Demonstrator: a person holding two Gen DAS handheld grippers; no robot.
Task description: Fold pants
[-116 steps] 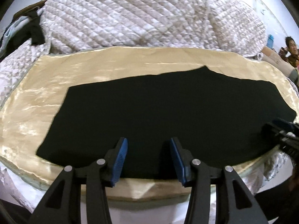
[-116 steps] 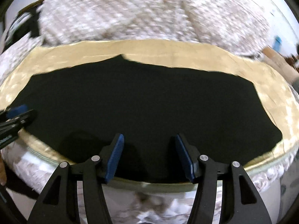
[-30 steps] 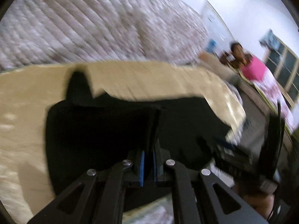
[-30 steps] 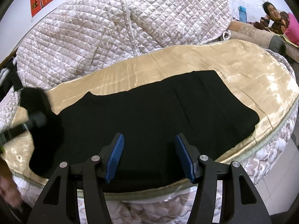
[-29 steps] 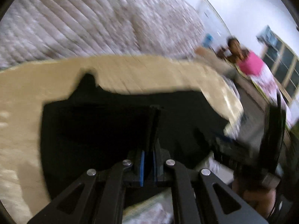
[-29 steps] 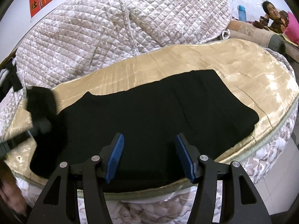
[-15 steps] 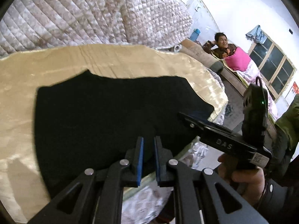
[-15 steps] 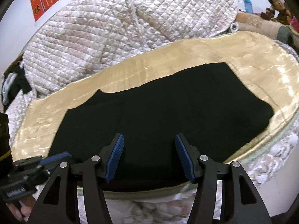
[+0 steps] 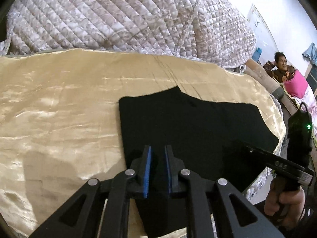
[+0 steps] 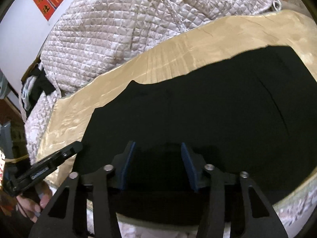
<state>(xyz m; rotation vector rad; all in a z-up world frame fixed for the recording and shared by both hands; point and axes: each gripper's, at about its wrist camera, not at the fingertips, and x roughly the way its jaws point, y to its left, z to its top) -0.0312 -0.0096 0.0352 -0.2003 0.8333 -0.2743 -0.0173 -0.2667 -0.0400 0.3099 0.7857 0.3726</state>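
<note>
Both grippers hold nothing, left gripper [image 9: 158,156] nearly closed, right gripper [image 10: 157,158] spread wide (soft, limp pants [image 9: 190,127] suit an edge pinch, I judge).

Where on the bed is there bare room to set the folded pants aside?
The widest bare patch is the gold bedspread left of the black pants, bordered behind by the quilted comforter. A narrower bare strip runs between the pants' far edge and the comforter. The near right is crowded: the pants reach the bed edge, with the left gripper and right gripper above.
</note>
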